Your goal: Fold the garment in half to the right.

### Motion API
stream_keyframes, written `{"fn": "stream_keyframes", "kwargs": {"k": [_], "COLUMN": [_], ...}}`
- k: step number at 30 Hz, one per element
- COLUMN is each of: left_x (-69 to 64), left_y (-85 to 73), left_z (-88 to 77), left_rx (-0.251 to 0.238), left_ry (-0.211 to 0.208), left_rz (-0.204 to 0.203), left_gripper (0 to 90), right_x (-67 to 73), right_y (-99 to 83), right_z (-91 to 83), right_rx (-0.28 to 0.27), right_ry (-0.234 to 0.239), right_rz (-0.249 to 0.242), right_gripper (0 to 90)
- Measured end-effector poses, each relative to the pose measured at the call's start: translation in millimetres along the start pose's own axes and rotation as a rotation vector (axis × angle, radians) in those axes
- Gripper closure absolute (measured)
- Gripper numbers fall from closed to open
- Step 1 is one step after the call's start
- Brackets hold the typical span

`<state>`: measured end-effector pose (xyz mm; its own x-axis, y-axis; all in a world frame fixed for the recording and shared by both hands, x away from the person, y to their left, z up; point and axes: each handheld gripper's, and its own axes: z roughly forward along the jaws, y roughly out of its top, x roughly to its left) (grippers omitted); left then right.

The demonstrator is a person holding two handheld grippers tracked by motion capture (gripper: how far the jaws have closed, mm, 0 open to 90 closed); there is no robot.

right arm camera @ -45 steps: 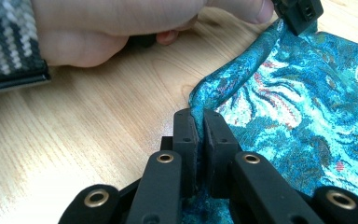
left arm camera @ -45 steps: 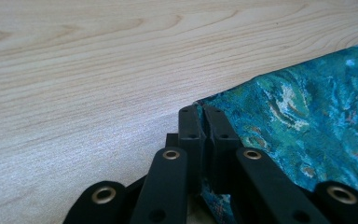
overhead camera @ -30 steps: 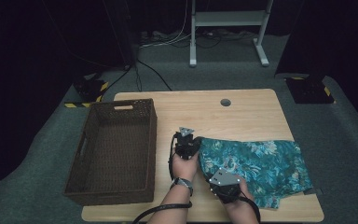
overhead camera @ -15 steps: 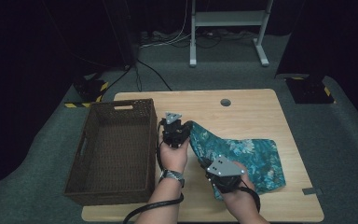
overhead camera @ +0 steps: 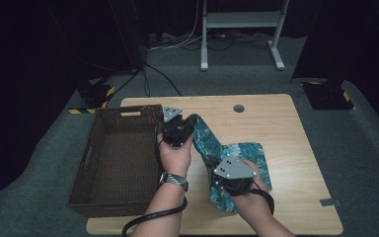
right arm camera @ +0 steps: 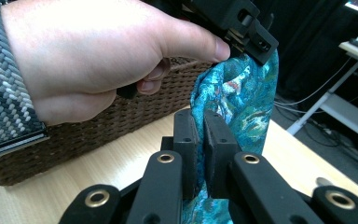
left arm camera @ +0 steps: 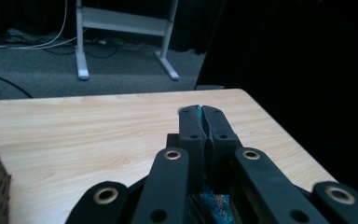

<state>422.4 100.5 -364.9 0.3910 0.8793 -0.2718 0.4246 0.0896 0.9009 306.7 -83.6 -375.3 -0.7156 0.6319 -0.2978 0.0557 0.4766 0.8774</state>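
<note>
The cloth [overhead camera: 237, 153], teal with a leafy print, hangs partly lifted over the table [overhead camera: 286, 128]: one end is raised near the basket's right rim, the rest trails down and lies on the wood toward the person's right. The left gripper [overhead camera: 177, 129] is clamped on the raised end; in the left gripper view a thin teal edge [left arm camera: 200, 116] shows pinched between the closed jaws. The right gripper [overhead camera: 232, 182] is likewise closed on the cloth lower down, and in the right gripper view the fabric [right arm camera: 237, 107] runs up from between its jaws to the left gripper above.

The step in hand looks like carrying the cloth over to the basket. To do it well, both grips should hold firm, since each pinches only a little fabric near an edge. The trailing part needs to clear the table and then the basket's right wall, or it will snag on the weave or drape over the rim. Both hands are best moved together, so the span between them neither pulls taut nor sags. Release should wait until the bulk hangs inside the walls.

The basket [overhead camera: 101, 163], dark brown wicker with handle slots in its end walls, stands on the table's left part. Its inside appears empty, though the floor is dim.
</note>
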Motion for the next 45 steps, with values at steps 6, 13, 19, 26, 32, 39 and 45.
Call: {"fn": "stream_keyframes", "kwargs": {"k": [6,13,19,26,32,39,45], "left_x": [-15.7,-45.9,-74.0,-101.7,-106.7,-103.7,-101.9], "left_y": [-1.4,-8.1,-13.5,-26.1,-36.7,-52.4,-67.3], "left_z": [9.2,29.5,50.4,72.1,87.5,101.2,113.4], "left_rx": [-0.015,-0.029,-0.021,0.033,0.073,0.111,0.153], "left_ry": [-0.022,-0.014,-0.030,-0.048,-0.027,-0.014,0.003], "left_rz": [-0.010,0.014,0.038,0.089,0.098,0.089,0.097], "left_gripper": [86.7,86.6,86.5,86.5,85.9,85.9,85.7], "right_x": [-7.7,-16.0,-24.4,-29.9,-38.3,-40.3,-40.2], "right_y": [-6.4,-32.0,-50.0,-72.1,-95.4,-117.9,-136.1], "right_z": [-11.4,-26.6,-42.5,-52.1,-51.9,-43.9,-37.9], "right_rx": [-0.003,0.010,0.002,0.035,0.077,0.118,0.155], "right_ry": [-0.037,-0.088,-0.146,-0.154,-0.160,-0.158,-0.160], "right_rz": [0.000,0.037,0.052,0.063,0.104,0.135,0.164], "right_gripper": [85.1,85.0,85.0,85.0,84.8,84.5,84.2]}}
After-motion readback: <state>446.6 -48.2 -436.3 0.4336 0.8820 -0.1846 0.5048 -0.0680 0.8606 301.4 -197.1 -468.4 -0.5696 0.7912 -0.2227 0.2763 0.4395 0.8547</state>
